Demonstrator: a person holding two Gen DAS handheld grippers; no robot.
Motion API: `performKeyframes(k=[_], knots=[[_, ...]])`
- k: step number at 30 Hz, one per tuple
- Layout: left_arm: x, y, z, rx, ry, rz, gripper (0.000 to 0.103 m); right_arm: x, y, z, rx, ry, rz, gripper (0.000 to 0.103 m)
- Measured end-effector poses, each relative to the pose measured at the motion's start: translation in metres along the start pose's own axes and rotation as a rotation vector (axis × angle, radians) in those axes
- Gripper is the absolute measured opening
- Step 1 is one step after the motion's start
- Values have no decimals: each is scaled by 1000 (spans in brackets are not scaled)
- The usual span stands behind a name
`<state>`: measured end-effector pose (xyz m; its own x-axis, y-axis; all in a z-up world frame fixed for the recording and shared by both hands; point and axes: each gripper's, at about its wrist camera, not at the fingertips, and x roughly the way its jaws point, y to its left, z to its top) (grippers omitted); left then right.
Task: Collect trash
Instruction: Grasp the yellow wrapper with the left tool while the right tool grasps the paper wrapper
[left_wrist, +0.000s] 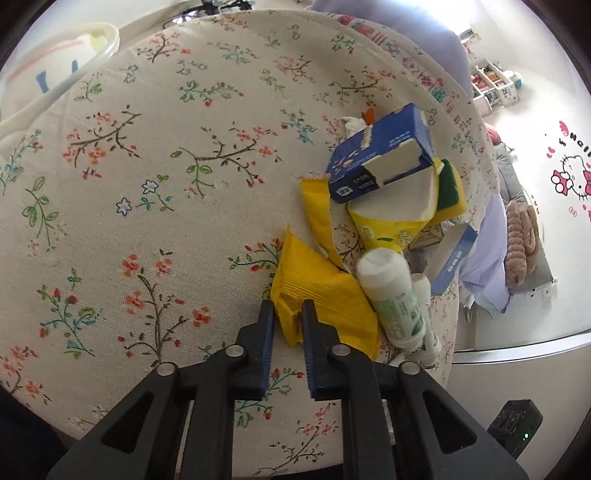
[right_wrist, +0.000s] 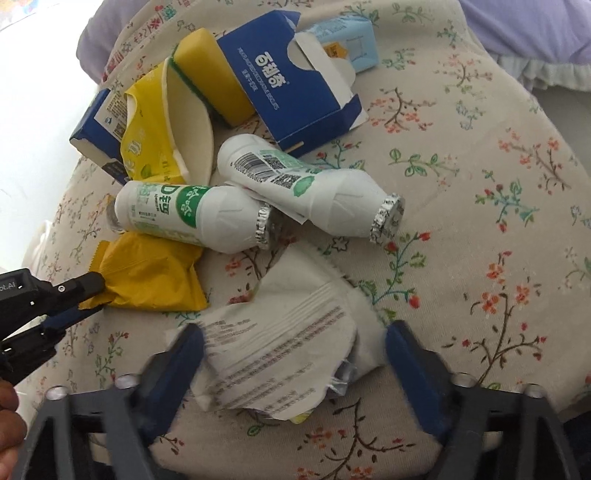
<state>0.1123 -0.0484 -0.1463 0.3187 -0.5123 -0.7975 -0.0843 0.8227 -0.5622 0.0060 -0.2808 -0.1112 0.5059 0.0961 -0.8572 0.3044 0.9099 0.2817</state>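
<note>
A: Where's the trash?

B: Piled on the floral tablecloth (left_wrist: 147, 166) near its edge. The left gripper (left_wrist: 288, 306) is pinching the near corner of a yellow snack wrapper (left_wrist: 325, 295); the right wrist view shows the same bite at the wrapper's crimped end (right_wrist: 147, 277).

A: And the right gripper (right_wrist: 295, 332)?

B: Spread wide, one finger each side of a torn white printed wrapper (right_wrist: 280, 343), not touching it.

A: Around them?

B: Two white-and-green drink bottles (right_wrist: 177, 214) lie side by side just beyond the wrappers, foil caps pointing right. Behind them sit an open blue biscuit box (right_wrist: 280, 92), a yellow sponge (right_wrist: 214, 81) and a yellow tissue pack (right_wrist: 147, 147).
</note>
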Motion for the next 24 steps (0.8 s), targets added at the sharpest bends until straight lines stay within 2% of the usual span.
performKeyframes(k=[1,2,4,8,12,14,15,16,17,18,19,24], knots=[[-2,-1,0,5,-6,-5,13,0,0,0,-1,-3,-5,62],[-5,-3,-1,16,-14,-6,12,0,-1,0,-1,-6,-12,59],[-13,-4,-7,34,-25,-4,12,0,-2,0,-5,-4,-13,38],[-19,0,-19,42,-17,-6,12,-3,4,-1,-44,-17,-10,8],[-36,9,-22,36,-49,-6,11,-9,5,-2,-42,-37,0,5],[-47,11,-22,41,-78,-2,11,-14,2,-3,-22,-37,11,7],[-54,13,-23,43,-96,2,11,-16,1,-3,-14,-37,5,14],[-58,14,-22,44,-104,2,11,-17,0,-4,-8,-30,0,39],[-61,16,-22,45,-109,2,11,-20,-2,-6,9,-20,7,54],[-65,18,-23,41,-111,-1,11,-23,-3,-8,25,-22,20,75],[-68,21,-23,36,-112,-3,11,-27,-4,-11,38,-30,39,79],[-81,31,-29,35,-128,8,11,-32,3,-29,70,16,48,79]])
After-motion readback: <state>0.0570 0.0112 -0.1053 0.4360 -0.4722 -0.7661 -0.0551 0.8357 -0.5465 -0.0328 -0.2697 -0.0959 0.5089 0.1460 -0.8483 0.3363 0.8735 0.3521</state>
